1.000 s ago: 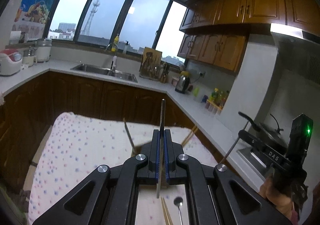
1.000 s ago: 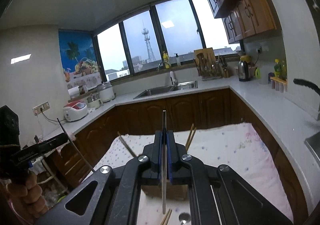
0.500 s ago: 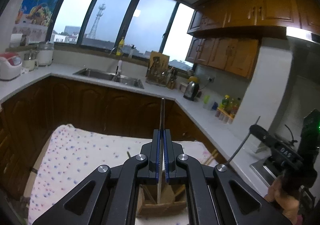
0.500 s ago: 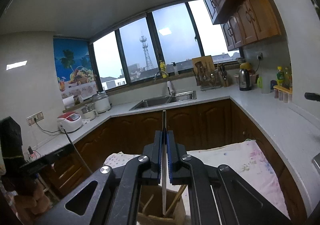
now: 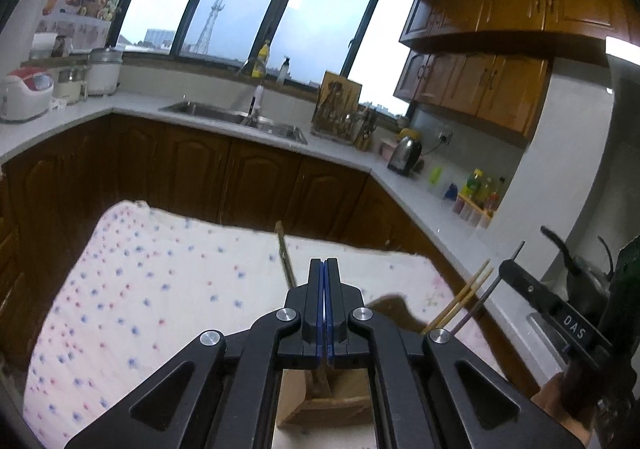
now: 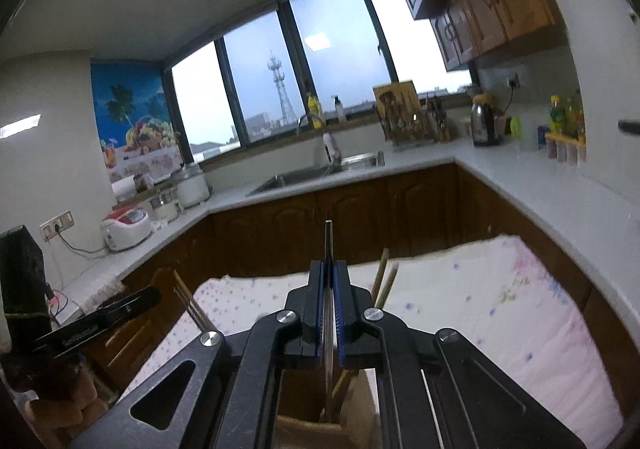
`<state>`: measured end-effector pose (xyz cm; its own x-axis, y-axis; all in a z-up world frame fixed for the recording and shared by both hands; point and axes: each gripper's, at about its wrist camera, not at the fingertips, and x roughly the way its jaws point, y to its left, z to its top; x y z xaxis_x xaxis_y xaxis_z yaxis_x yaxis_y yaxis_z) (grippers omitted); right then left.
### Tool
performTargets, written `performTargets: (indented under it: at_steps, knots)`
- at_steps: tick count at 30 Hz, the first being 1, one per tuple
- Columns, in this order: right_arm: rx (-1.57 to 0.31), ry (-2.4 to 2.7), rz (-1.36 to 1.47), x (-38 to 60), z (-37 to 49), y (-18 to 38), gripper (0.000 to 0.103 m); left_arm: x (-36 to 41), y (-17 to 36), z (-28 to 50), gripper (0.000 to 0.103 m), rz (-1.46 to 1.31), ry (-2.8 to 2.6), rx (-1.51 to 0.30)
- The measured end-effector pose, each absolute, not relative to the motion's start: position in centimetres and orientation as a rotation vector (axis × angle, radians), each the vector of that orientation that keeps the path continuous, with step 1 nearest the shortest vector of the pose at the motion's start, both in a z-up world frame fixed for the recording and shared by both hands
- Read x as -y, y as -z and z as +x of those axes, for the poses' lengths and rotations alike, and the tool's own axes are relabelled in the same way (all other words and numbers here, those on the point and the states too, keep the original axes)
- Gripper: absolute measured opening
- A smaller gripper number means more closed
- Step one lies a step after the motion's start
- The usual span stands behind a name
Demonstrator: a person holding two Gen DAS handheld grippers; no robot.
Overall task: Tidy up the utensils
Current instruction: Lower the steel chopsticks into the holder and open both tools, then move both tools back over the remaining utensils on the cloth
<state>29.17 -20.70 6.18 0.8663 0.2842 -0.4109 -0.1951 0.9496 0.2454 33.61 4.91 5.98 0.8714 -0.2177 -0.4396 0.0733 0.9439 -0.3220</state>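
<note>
My left gripper [image 5: 325, 262] is shut with nothing between its pads. It hovers above a wooden utensil holder [image 5: 320, 405] that stands on a dotted cloth [image 5: 140, 289]. A wooden stick [image 5: 285, 255] leans out of the holder. My right gripper [image 6: 328, 265] is shut on a thin metal utensil [image 6: 328, 245], held upright with its lower end inside the holder [image 6: 312, 429]. Chopsticks [image 6: 385, 277] stand in the holder. The right gripper also shows in the left wrist view [image 5: 552, 313], with chopsticks [image 5: 460, 301] beside it.
Kitchen counters [image 5: 400, 181] wrap around behind, with a sink [image 5: 236, 117], a kettle [image 5: 406, 155], a knife rack [image 5: 340, 105] and a rice cooker [image 5: 24, 93]. A stove with a pan [image 5: 580, 281] lies to the right of the cloth.
The metal utensil that my left gripper held is gone from its pads. Both grippers have come down over the holder; the right one's utensil now reaches into it.
</note>
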Motion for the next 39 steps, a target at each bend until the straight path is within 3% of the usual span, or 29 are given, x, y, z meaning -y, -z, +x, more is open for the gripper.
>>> performTargets:
  at_steps: [17, 20, 24, 25, 28, 30, 34, 36, 39]
  knots:
    - [-0.545, -0.245, 0.244, 22.1, 30.3, -3.9, 0.006, -4.9, -3.0, 36.4, 0.000, -0.303, 0.139, -0.586]
    - [-0.555, -0.257, 0.273, 22.6, 30.3, -3.7, 0.014, -4.7, -2.9, 36.5, 0.000, -0.305, 0.137, -0.602]
    - [-0.538, -0.260, 0.301, 23.2, 29.2, -4.0, 0.048, -4.4, -3.0, 35.8, 0.000, -0.290, 0.139, -0.604]
    - [-0.534, -0.260, 0.307, 23.4, 28.8, -4.1, 0.052, -4.3, -3.1, 35.5, 0.000, -0.283, 0.140, -0.607]
    - [-0.535, -0.268, 0.324, 24.1, 27.5, -4.2, 0.058, -4.1, -3.2, 34.3, 0.014, -0.272, 0.136, -0.611]
    - [-0.537, -0.262, 0.324, 24.3, 26.5, -4.2, 0.065, -4.0, -3.2, 33.1, 0.047, -0.267, 0.116, -0.615]
    - [-0.541, -0.252, 0.339, 25.1, 24.1, -4.1, 0.072, -3.6, -3.5, 30.1, 0.053, -0.240, 0.120, -0.585]
    - [-0.547, -0.250, 0.351, 25.4, 23.0, -4.0, 0.077, -3.5, -3.5, 28.5, 0.066, -0.244, 0.123, -0.586]
    - [-0.554, -0.248, 0.349, 25.7, 20.9, -3.9, 0.080, -3.3, -3.6, 26.1, 0.072, -0.237, 0.116, -0.594]
